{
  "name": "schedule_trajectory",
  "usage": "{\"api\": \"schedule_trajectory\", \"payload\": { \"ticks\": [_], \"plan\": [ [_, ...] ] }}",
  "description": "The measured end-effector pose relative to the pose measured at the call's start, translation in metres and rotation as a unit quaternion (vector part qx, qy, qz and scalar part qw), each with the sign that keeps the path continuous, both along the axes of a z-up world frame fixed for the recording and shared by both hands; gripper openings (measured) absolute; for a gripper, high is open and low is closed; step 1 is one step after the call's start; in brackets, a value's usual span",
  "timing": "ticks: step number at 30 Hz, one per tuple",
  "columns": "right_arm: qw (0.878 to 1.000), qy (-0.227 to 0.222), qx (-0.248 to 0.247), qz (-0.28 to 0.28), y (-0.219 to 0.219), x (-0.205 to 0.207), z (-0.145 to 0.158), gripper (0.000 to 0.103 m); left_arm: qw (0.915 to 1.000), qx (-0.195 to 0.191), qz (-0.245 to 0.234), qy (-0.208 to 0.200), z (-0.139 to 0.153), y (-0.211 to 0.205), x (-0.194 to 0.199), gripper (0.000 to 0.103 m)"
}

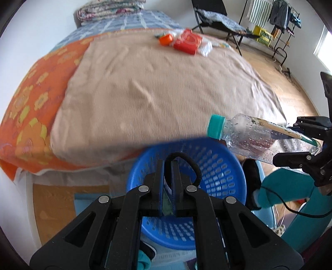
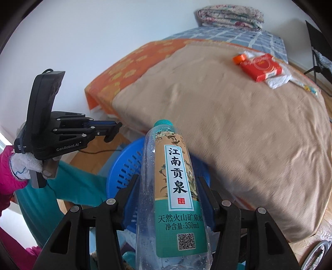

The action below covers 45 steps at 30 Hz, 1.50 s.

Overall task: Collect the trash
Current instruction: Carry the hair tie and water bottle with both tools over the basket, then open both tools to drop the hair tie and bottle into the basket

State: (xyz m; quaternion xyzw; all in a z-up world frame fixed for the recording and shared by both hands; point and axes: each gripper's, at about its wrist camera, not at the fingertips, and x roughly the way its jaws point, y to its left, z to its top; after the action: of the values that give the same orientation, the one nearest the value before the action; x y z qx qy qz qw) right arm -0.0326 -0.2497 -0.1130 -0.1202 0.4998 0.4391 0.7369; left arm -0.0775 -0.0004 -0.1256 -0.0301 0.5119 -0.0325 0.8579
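Above the blue slotted basket [image 1: 220,166] my left gripper [image 1: 168,166] is shut, and a thin black elastic loop [image 1: 195,166] sticks out from between its pads. From the right wrist view, the left gripper [image 2: 113,131] hangs to the left of the basket [image 2: 124,168]. My right gripper [image 2: 167,180] is shut on a clear water bottle [image 2: 176,187] with a teal cap, held over the basket rim. The left wrist view shows that bottle [image 1: 255,135] slanting in from the right, with the right gripper [image 1: 294,143] behind it.
A red packet [image 1: 187,41], an orange piece [image 1: 165,39] and a crumpled white wrapper [image 1: 205,48] lie far up the tan blanket [image 1: 155,93]. Beside the basket is a person's teal-clad leg [image 1: 280,187]. A folding chair [image 1: 217,18] and clothes rack [image 1: 278,14] stand beyond.
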Motion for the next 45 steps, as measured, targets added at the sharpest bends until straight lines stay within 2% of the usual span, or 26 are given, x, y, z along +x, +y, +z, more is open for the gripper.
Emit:
{"api": "schedule_trajectory", "payload": {
  "ticks": [12, 32, 34, 35, 36, 40, 45],
  "plan": [
    [0.999, 0.000, -0.040, 0.029, 0.020, -0.021, -0.024, 0.057, 0.9983, -0.002, -0.024, 0.053, -0.034, -0.017, -0.008, 0.004],
    [0.998, 0.002, -0.048, 0.037, 0.027, -0.024, -0.027, 0.057, 0.9968, -0.020, -0.020, 0.075, -0.041, -0.016, -0.004, 0.005],
    [0.998, -0.003, -0.045, 0.037, 0.027, -0.025, -0.024, 0.062, 0.9966, -0.019, -0.016, 0.078, -0.042, -0.015, -0.003, 0.024],
    [0.998, -0.006, -0.046, 0.035, 0.027, -0.025, -0.023, 0.066, 0.9968, -0.020, -0.013, 0.076, -0.042, -0.014, -0.003, 0.043],
    [0.998, -0.008, -0.046, 0.034, 0.027, -0.025, -0.023, 0.067, 0.9971, -0.021, -0.012, 0.072, -0.041, -0.013, -0.003, 0.050],
    [0.998, -0.010, -0.048, 0.029, 0.026, -0.024, -0.022, 0.069, 0.9976, -0.018, -0.010, 0.066, -0.038, -0.013, -0.003, 0.050],
    [0.999, -0.019, -0.046, 0.022, 0.025, -0.023, -0.019, 0.076, 0.9976, -0.019, -0.005, 0.066, -0.038, -0.012, -0.003, 0.050]
  ]
}}
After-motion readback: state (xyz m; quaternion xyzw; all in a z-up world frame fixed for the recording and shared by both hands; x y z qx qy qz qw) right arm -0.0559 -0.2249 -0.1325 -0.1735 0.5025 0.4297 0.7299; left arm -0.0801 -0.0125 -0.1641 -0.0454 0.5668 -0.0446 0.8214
